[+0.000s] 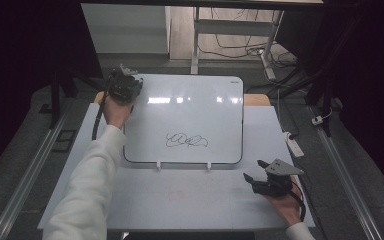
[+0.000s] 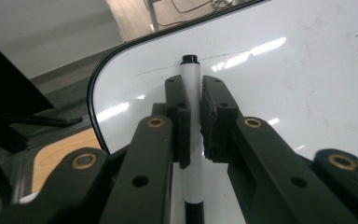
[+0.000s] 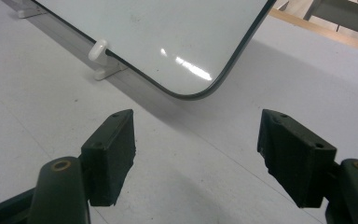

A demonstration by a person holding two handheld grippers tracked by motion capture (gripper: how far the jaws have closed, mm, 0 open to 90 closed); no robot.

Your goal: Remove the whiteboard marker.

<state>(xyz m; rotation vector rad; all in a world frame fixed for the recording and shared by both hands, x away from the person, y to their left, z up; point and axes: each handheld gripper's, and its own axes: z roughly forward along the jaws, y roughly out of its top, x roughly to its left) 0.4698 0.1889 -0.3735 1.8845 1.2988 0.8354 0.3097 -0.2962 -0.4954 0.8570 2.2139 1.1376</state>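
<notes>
Left gripper point(image 2: 192, 114): your jaws are clamped on the marker point(image 2: 191, 84), over the whiteboard's point(image 1: 190, 105) far-left corner.
Marker axis: runs along the jaws, black end pointing out over the whiteboard.
Scribble point(image 1: 186, 140): toward you and right of that corner; your left hand is nearer.
Right gripper point(image 3: 196, 156): spread wide, empty, off the whiteboard's near-right corner.

The place reads as a lab or recording bay set up for tabletop work. A plain white table point(image 1: 180, 200) stands on grey carpet, with a whiteboard point(image 1: 190, 100) lying flat on it. Black curtains point(image 1: 25, 60) hang to the left and right of the table. Beyond its far edge stand the metal legs of another desk point(image 1: 196, 45) with loose cables point(image 1: 240, 47) on the floor. Right of the table lies a power strip point(image 1: 295, 146), and metal rails point(image 1: 347, 185) run along both sides.
</notes>
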